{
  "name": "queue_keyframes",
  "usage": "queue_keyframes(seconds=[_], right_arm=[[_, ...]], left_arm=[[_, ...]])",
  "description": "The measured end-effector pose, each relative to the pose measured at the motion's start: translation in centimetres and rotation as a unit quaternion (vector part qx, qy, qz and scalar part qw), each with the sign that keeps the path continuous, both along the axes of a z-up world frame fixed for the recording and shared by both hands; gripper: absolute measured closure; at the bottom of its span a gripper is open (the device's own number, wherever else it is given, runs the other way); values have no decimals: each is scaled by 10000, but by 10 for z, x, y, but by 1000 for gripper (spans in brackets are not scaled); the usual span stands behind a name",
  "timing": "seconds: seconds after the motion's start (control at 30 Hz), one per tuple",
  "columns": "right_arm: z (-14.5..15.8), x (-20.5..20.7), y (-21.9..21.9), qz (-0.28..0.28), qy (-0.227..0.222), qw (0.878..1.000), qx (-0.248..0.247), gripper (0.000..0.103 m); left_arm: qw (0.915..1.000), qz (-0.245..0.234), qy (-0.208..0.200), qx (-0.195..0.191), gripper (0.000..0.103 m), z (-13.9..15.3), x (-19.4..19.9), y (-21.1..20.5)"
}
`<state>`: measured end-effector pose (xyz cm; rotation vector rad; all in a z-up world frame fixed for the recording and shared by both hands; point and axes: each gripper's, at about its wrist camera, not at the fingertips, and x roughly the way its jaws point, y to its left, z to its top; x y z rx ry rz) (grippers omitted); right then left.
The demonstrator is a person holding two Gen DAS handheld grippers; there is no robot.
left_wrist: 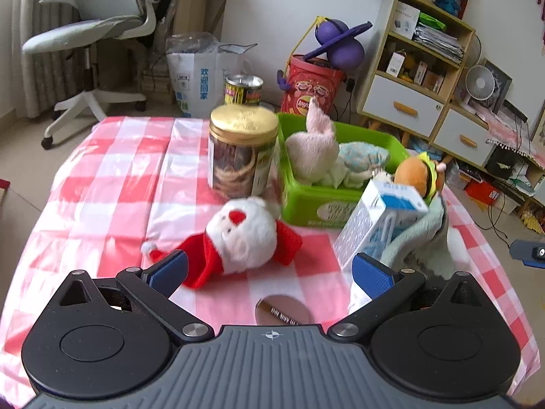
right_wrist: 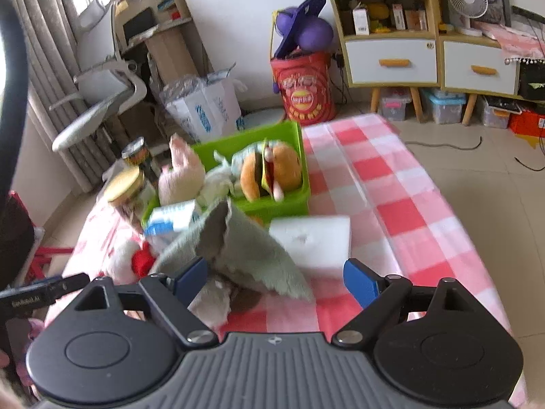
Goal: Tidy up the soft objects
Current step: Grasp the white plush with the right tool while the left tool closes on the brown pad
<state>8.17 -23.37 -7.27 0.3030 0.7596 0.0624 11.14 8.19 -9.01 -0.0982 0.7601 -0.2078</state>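
A Santa plush (left_wrist: pixel 238 242) lies on the checked tablecloth, just ahead of my open, empty left gripper (left_wrist: pixel 270 272). The green bin (left_wrist: pixel 306 197) behind it holds a pink rabbit plush (left_wrist: pixel 315 146), a pale blue plush (left_wrist: pixel 361 155) and a burger plush (left_wrist: pixel 417 173). In the right wrist view the bin (right_wrist: pixel 269 204) shows the rabbit (right_wrist: pixel 182 177) and burger (right_wrist: pixel 269 170). My right gripper (right_wrist: pixel 276 279) is open, with a grey-green cloth (right_wrist: pixel 245 255) lying between its fingers, not gripped. The cloth also shows in the left wrist view (left_wrist: pixel 422 238).
A gold-lidded jar (left_wrist: pixel 243 151) and a tin can (left_wrist: pixel 243 90) stand left of the bin. A blue-white carton (left_wrist: pixel 378 221) leans in front of it. A white foam block (right_wrist: pixel 311 238) lies by the cloth. A brown disc (left_wrist: pixel 282 310) lies near the left gripper.
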Motion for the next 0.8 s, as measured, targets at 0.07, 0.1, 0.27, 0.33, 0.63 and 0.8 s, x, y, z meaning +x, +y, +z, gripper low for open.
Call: queue_keyframes(seconds=[0.07,0.1,0.27,0.33,0.63,0.8], right_arm=[[-9,-1,6,104,120,9998,-89,41],[-14,-2,10,186,174,9996,-120,41],[-41,-5,35,588,279,9975,-273,41],[-52,-5,46,722,284,9961,-417,41],[-85,-3,78,1045,219,9921,-655,41],[-97,2,99,1178,65,9896,-825,41]], left_arm=[[9999,-140,-4,10,5,-10,-3,1],[9997,-233,24,45,5,-16,-4,1],[9982,-525,79,291,5,-42,-8,-5],[9971,-657,88,366,5,-51,-11,-7],[9932,-945,189,659,5,-81,-14,-13],[9921,-1007,165,732,8,-89,-13,-13]])
